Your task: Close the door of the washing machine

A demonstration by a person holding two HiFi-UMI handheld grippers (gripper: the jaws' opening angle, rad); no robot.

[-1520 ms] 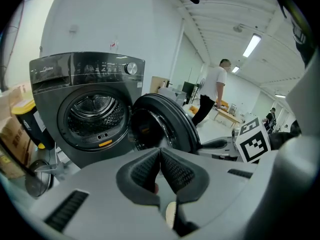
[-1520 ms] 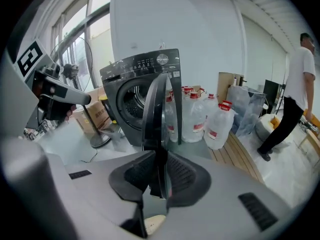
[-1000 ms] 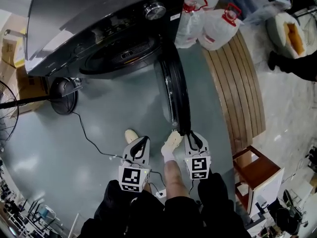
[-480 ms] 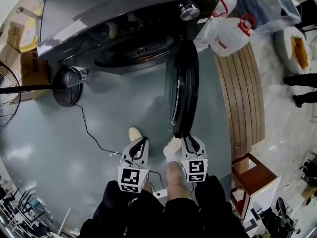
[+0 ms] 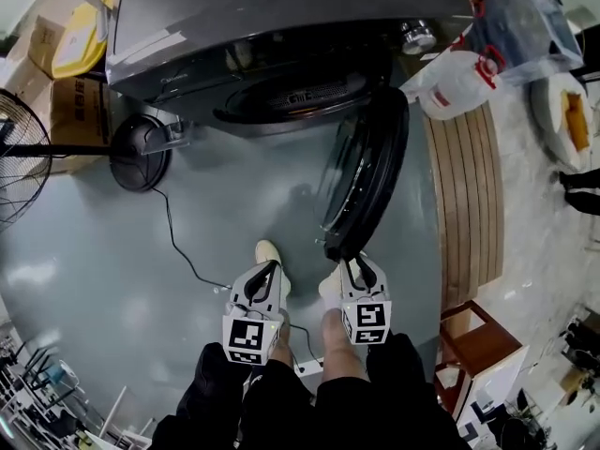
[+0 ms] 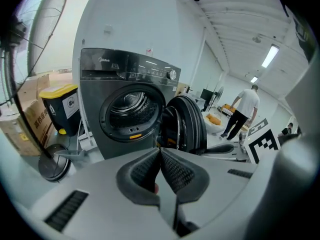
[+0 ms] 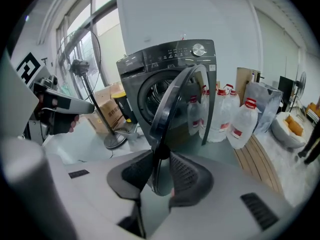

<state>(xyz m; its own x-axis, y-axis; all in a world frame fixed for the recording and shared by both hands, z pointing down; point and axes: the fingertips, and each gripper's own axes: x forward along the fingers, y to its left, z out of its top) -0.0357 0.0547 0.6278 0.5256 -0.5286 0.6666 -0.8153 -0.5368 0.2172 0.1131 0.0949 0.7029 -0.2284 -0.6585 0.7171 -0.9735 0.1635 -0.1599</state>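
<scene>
A dark grey washing machine (image 5: pixel 281 26) stands at the top of the head view, its drum open. Its round door (image 5: pixel 366 176) hangs half open, slanting down from the hinge on the right. My right gripper (image 5: pixel 356 268) sits at the door's free edge. In the right gripper view that door (image 7: pixel 172 101) rim runs between the pads of the right gripper (image 7: pixel 161 166); the jaws have just been opening and a gap shows beside the right pad. My left gripper (image 5: pixel 266 275) hovers over the floor, left of the door, pads shut together on nothing. The left gripper (image 6: pixel 160 156) faces the machine (image 6: pixel 127 109).
A standing fan's base (image 5: pixel 141 153) and its cable (image 5: pixel 183 251) lie on the grey floor left of the machine. Water jugs (image 5: pixel 459 78) and a slatted wooden bench (image 5: pixel 464 195) are on the right. Cardboard boxes (image 5: pixel 70 111) sit far left. A person (image 6: pixel 242 111) stands in the background.
The door has swung from edge-on towards the machine's opening. Both grippers followed it forward, the right one staying at the door's edge with its jaws wider.
</scene>
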